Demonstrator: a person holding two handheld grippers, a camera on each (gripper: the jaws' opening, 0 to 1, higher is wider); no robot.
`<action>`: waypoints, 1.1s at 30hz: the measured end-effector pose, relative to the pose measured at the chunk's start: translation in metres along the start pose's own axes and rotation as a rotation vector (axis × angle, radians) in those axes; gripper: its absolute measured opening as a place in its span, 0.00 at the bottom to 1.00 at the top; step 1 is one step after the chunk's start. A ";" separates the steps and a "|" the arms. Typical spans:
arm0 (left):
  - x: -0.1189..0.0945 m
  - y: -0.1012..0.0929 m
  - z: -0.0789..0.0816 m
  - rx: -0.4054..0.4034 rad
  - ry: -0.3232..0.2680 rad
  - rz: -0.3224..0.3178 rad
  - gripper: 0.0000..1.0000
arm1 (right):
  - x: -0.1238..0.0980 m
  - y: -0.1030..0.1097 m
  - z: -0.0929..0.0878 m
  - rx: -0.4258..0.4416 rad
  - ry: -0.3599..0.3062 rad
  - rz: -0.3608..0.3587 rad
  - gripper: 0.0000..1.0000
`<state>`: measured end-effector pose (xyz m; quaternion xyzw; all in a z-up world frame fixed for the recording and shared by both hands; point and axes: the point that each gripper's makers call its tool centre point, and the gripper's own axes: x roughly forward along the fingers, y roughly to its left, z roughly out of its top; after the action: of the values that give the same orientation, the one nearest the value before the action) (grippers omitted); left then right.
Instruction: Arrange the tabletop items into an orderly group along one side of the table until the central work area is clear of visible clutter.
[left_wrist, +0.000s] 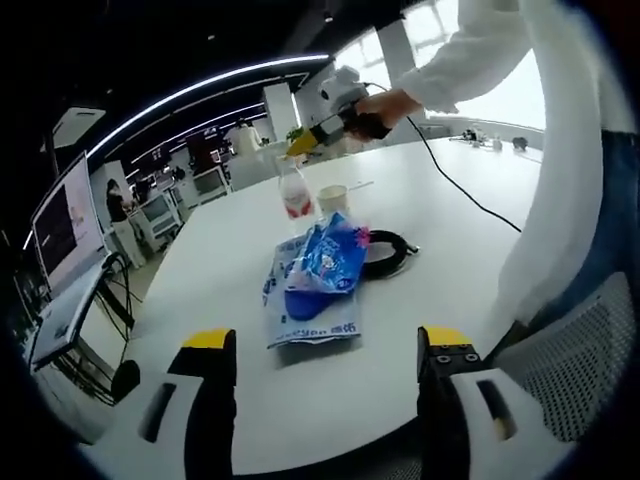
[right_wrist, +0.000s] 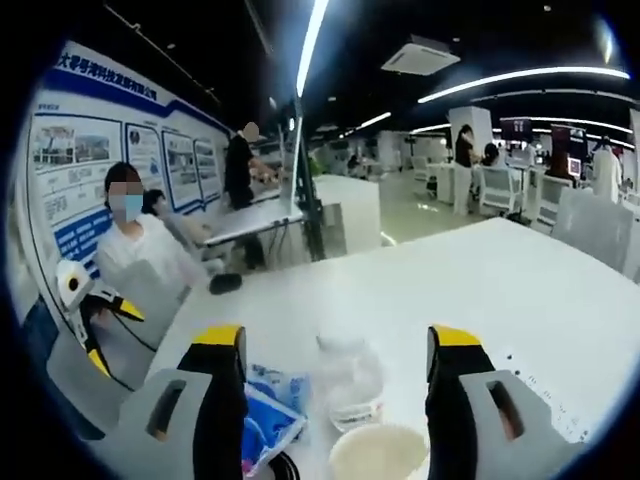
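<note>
A clear bottle (left_wrist: 294, 195) with a red label stands mid-table beside a paper cup (left_wrist: 332, 198). In front of them lie crumpled blue snack bags (left_wrist: 315, 272) and a black cable coil (left_wrist: 387, 250). My left gripper (left_wrist: 326, 338) is open, low over the near table edge, short of the bags. A hand holds my right gripper (left_wrist: 300, 147) just above the bottle's top. In the right gripper view my right gripper (right_wrist: 335, 337) is open, with the bottle (right_wrist: 350, 382), the cup (right_wrist: 378, 455) and a blue bag (right_wrist: 268, 420) below, between its jaws. The left gripper (right_wrist: 112, 338) shows at the left there.
The white table (left_wrist: 220, 260) is round. A black cable (left_wrist: 455, 185) runs across its right half. A person in a white shirt (left_wrist: 560, 170) stands at the right edge by a mesh chair (left_wrist: 575, 365). A monitor stand (left_wrist: 65, 290) is off to the left.
</note>
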<state>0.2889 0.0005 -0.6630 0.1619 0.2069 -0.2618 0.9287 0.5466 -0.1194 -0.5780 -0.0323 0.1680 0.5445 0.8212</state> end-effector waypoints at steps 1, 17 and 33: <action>0.000 0.000 0.000 -0.001 -0.002 -0.001 0.75 | -0.002 0.001 0.000 0.000 -0.001 -0.003 0.74; -0.001 -0.004 0.003 -0.005 -0.009 -0.014 0.74 | -0.027 0.025 -0.006 0.037 -0.024 -0.034 0.70; 0.000 -0.004 0.001 -0.018 0.006 -0.019 0.72 | -0.062 0.038 -0.022 0.125 -0.078 -0.131 0.67</action>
<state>0.2865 -0.0033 -0.6634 0.1525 0.2137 -0.2683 0.9269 0.4849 -0.1640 -0.5746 0.0294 0.1669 0.4791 0.8612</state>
